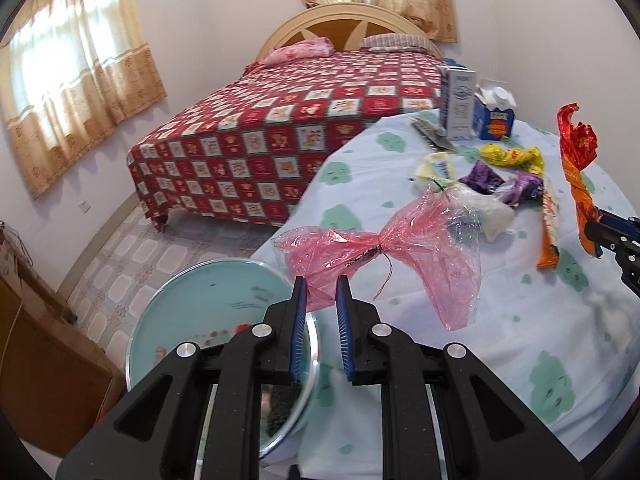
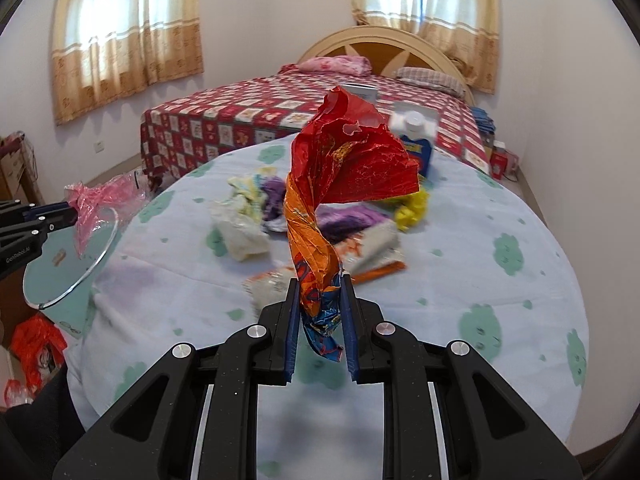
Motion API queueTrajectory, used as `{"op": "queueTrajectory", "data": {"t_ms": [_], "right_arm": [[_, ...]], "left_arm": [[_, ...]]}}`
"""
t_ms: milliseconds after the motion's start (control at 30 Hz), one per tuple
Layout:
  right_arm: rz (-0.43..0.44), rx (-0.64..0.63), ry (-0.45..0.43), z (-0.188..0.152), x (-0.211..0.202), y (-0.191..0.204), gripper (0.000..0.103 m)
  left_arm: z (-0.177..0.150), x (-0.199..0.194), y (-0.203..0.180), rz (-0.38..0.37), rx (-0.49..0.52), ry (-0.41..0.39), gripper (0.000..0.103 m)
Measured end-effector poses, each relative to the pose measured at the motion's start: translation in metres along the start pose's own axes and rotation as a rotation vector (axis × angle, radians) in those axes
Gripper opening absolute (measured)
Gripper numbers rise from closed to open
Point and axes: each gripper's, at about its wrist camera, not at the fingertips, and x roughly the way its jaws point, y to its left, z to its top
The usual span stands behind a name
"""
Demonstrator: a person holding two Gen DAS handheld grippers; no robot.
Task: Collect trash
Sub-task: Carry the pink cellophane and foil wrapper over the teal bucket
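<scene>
Bedroom table's cloth is littered; left gripper pinches a pink plastic bag over the bin, right gripper clamps a foil wrapper, either thin hold might slip short of it

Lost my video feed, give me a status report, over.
Left gripper shut on pink plastic bag, beside bin. Right gripper shut on red-orange wrapper. More wrappers on table. Path clear.

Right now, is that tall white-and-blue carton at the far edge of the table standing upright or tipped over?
Upright. The tall white-and-blue carton stands on its base on the cloud-print tablecloth, its long side vertical, beside the shorter blue carton with a white cap.
</scene>
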Motion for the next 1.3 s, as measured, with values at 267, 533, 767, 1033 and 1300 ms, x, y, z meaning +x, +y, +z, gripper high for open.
{"op": "queueTrajectory", "data": {"t_ms": [267,533,767,1033,1300], "right_arm": [[0.029,-0.059,0.002,0.013,0.01,0.034,0.02],[0.06,-0.116,0.0,0.028,0.02,0.068,0.02],[0.089,-0.184,-0.001,0.035,0.027,0.102,0.02],[0.107,-0.246,0.007,0.039,0.035,0.131,0.02],[0.13,-0.308,0.02,0.04,0.048,0.159,0.02]], "left_arm": [[-0.012,-0.005,0.037,0.044,-0.039,0.002,0.015],[-0.018,-0.011,0.064,0.083,-0.073,-0.004,0.016],[-0.027,-0.014,0.088,0.11,-0.101,0.001,0.016],[-0.038,-0.014,0.112,0.138,-0.134,0.013,0.016],[-0.044,-0.014,0.131,0.165,-0.164,0.016,0.016]]}}
